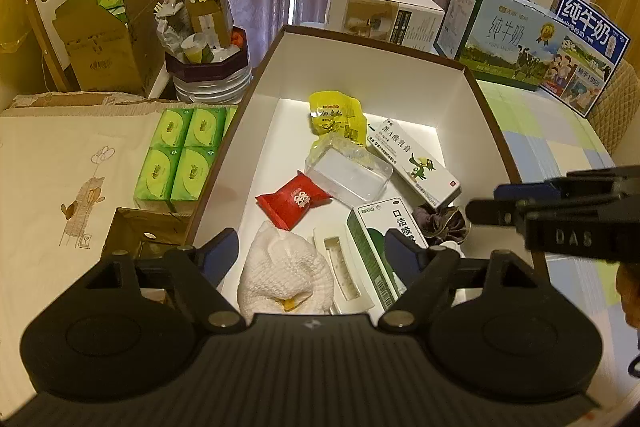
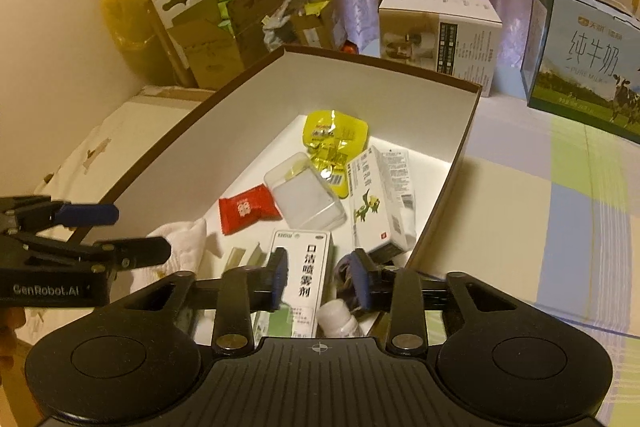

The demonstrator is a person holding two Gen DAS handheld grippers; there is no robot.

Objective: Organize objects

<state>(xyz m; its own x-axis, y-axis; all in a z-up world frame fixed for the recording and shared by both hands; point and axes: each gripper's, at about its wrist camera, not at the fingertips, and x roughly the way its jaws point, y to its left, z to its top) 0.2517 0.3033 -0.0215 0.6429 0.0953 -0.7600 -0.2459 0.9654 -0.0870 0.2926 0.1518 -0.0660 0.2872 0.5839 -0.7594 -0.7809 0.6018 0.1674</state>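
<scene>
Both the left hand-held gripper [image 1: 316, 247] and right hand-held gripper [image 2: 320, 277] hover released, empty, over the cluttered white box [image 1: 420, 75]

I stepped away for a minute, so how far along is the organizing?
Done: several items, including the red candy wrapper, lie loose in the brown-edged white box. In hand: nothing; left tool and right tool hover open. Left: any further sorting.

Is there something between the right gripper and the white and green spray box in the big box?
Nothing visible does. The right gripper is open and hangs directly over the spray box, fingers either side. The white bottle and dark pouch lie beside it, not across it.
</scene>
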